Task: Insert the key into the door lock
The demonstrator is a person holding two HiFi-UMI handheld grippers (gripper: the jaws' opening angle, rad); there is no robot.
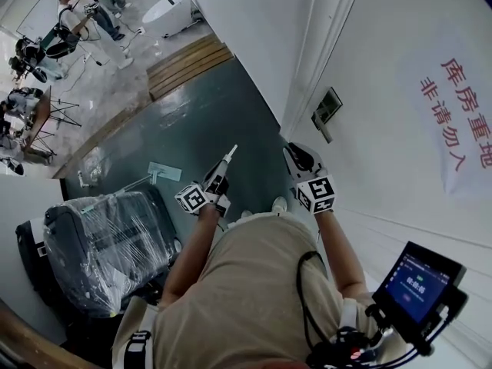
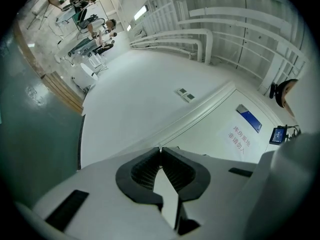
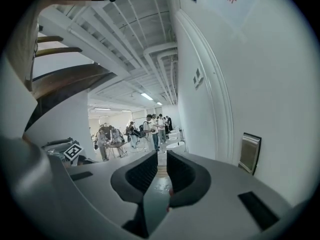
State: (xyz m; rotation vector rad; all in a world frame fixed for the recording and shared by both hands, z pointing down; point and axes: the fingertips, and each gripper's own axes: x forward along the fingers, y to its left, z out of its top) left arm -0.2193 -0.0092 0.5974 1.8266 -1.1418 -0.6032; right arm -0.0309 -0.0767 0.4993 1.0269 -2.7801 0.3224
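Left gripper view — ribbed black pads [image 2: 146,173] of left gripper [image 2: 160,151] meet tip-to-tip.

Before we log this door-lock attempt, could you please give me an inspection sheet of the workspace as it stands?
Surface: white door with a sign in red print on it.
Job's things: lock plate at the door's edge; no key made out in any view.
Clutter: plastic-wrapped bundle and a flat mop on the dark floor.
Grippers: left gripper shut, a thin sliver at its tips too small to name; right gripper jaws a narrow gap apart, nothing clear between them; both short of the lock plate.
Cables: black cable at the person's waist, beside a mounted screen.
Surroundings: people at tables and a white bathtub far off.
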